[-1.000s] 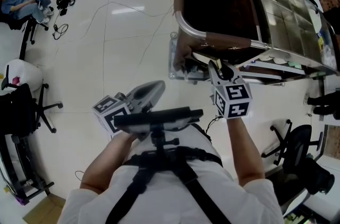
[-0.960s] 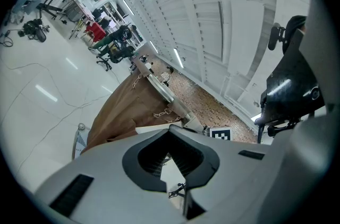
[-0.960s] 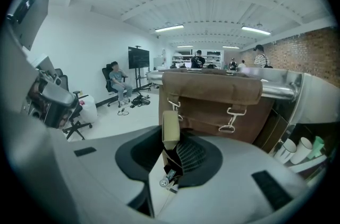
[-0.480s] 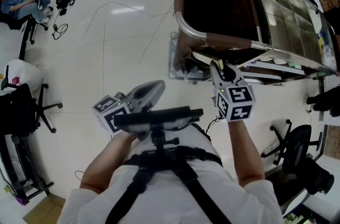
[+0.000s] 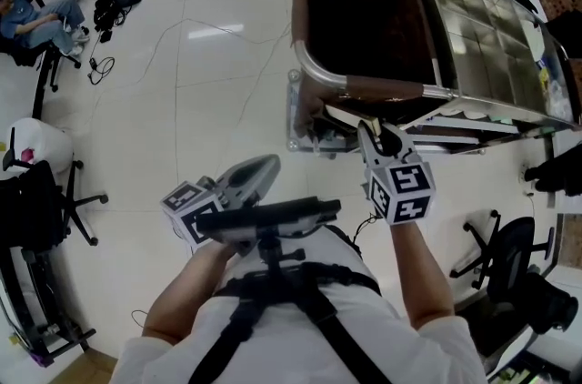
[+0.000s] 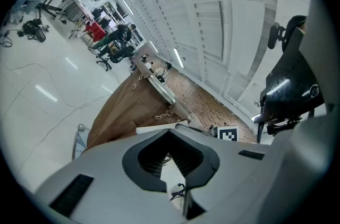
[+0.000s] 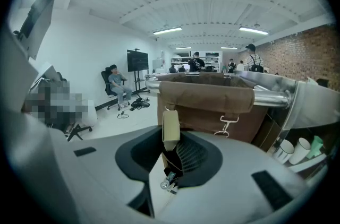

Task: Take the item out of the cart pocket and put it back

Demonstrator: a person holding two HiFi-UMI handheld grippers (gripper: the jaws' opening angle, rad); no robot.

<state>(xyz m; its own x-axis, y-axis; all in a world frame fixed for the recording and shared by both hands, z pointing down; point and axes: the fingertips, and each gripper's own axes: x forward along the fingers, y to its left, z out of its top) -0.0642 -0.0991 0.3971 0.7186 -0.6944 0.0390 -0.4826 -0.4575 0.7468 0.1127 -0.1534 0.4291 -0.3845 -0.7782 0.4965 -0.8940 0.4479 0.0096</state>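
Nearest us, the left claw (image 6: 170, 135) sits low by our waist, clenched on nothing, its jaws meeting at the tips. Ahead of it, the right claw (image 7: 171, 142) grasps the item (image 7: 170, 126) — a thin tan card-like slip standing upright between the jaws, its top poking above them, so it is out of the pocket. We judge it light and fairly stiff but easy to crease, with smooth faces that could slide. The hold belongs on its flat faces near the lower end, leaving the free edge to lead back in. Just beyond the claw's tips rises the cart (image 7: 265, 94), its brown fabric bag (image 7: 204, 96) hanging from the rail — which fold is the pocket we cannot tell. Far past it, a seated person (image 7: 116, 85) faces the room.
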